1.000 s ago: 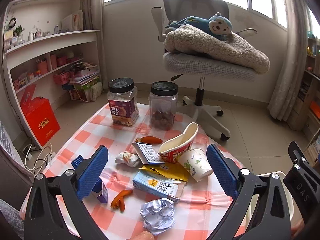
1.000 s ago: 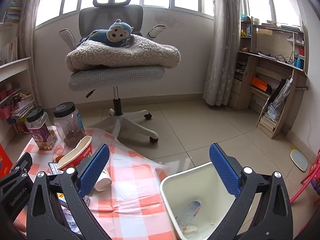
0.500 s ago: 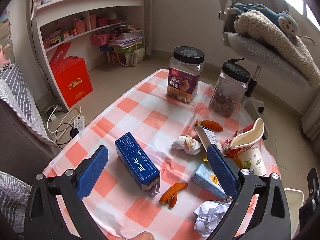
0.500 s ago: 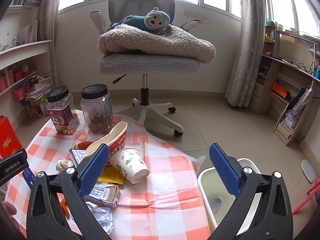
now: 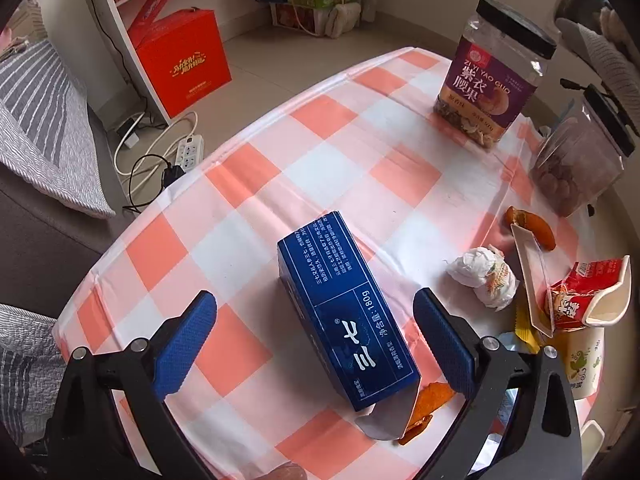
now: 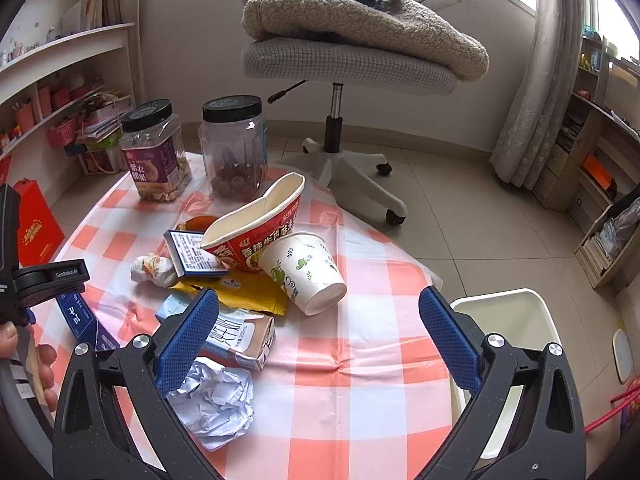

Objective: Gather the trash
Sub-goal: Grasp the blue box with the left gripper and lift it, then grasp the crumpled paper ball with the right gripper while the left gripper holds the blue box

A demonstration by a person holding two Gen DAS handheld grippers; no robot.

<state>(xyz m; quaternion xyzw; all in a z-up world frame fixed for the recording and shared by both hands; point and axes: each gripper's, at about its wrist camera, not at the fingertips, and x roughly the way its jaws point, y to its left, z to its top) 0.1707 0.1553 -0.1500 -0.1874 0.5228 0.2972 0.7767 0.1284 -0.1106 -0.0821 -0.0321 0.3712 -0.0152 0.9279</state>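
Note:
A long blue box [image 5: 344, 308] lies on the checked tablecloth [image 5: 280, 152], right between the open jaws of my left gripper [image 5: 316, 344], which hovers over it without touching. My right gripper [image 6: 320, 340] is open and empty above the trash heap: a white paper cup [image 6: 304, 276] on its side, a crushed red noodle bowl [image 6: 256, 232], a milk carton [image 6: 240, 336], a crumpled paper ball [image 6: 216, 404], a yellow wrapper [image 6: 248, 296] and a wrapped tissue ball [image 6: 154, 270]. The white trash bin [image 6: 516, 312] stands on the floor to the right.
Two black-lidded snack jars [image 6: 154, 152] [image 6: 236, 148] stand at the table's far side. An office chair [image 6: 344, 64] with a blanket and plush monkey is behind. Orange peel [image 5: 424, 404] lies by the blue box. A red gift box [image 5: 180, 60] and power strip [image 5: 188, 152] are on the floor left.
My left gripper has swung left and down onto the blue box, now framed by its jaws. My right gripper has swung left from the bin to over the trash heap.

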